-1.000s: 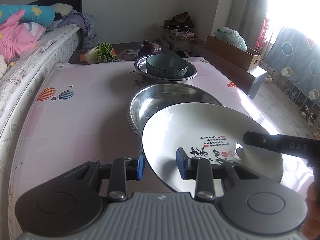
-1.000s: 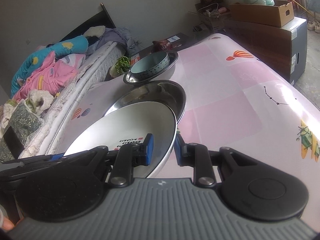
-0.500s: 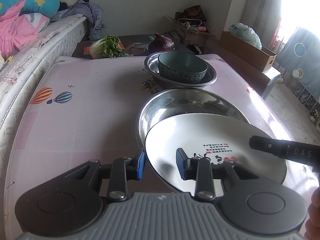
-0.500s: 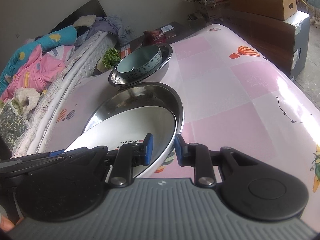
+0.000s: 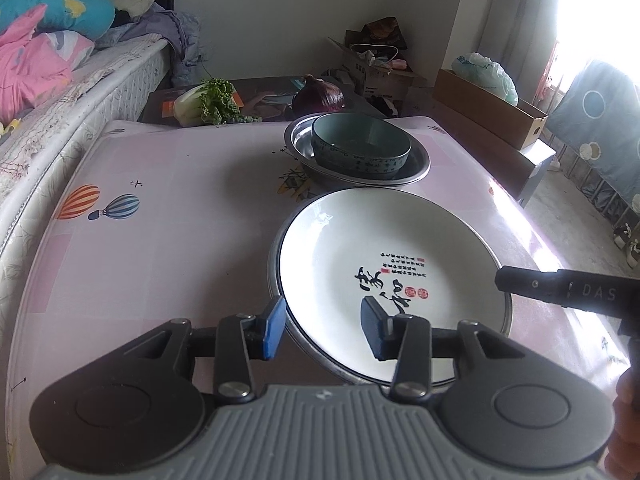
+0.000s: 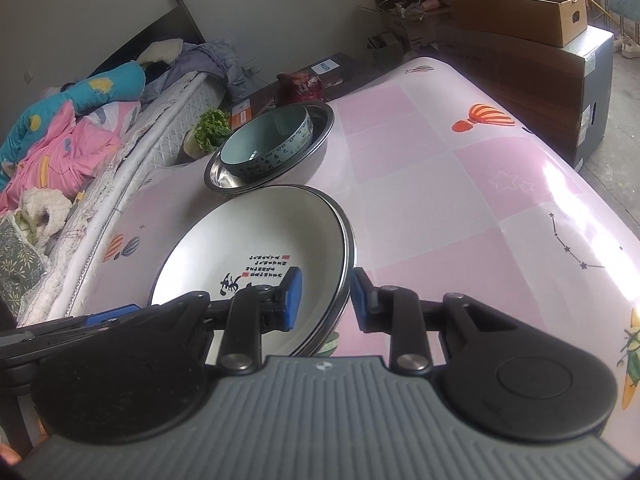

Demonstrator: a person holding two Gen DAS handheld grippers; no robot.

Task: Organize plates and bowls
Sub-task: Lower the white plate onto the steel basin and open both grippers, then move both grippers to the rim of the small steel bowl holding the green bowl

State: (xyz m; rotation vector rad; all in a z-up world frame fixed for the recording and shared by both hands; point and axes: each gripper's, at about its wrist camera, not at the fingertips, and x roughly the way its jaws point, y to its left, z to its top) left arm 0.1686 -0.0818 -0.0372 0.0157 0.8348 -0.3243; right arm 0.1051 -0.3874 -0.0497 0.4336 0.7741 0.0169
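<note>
**White plate now sitting in the steel basin, both grippers at its rim**

Starting at the tools: the left gripper has just been opening its jaws. The near-left rim of the white plate sits between the blue pads, but there's daylight on both sides, so it isn't pinching anything now. The right gripper straddles the plate's right edge, one pad inside the plate and one outside the metal rim. There's a sliver of gap there too as far as I can tell, so I'd call it loose rather than clamped.

The plate is nested in a wide steel basin, only a thin metal lip showing around it. Just beyond the plate is a second steel basin with a teal bowl sitting in it. All of that is on the pink table. Past the far edge from the plate there's a purple cabbage and some leafy greens on a low dark surface. A bed runs along the table's left side.

Handling-wise, my guess is the plate is glazed ceramic: stiff, fairly heavy, slick and chippable. The rim is the only sensible place to grab, and opposite sides with two grippers is the way to go. It could also slide or clank on the steel, so I'd back the fingers off gently.
</note>
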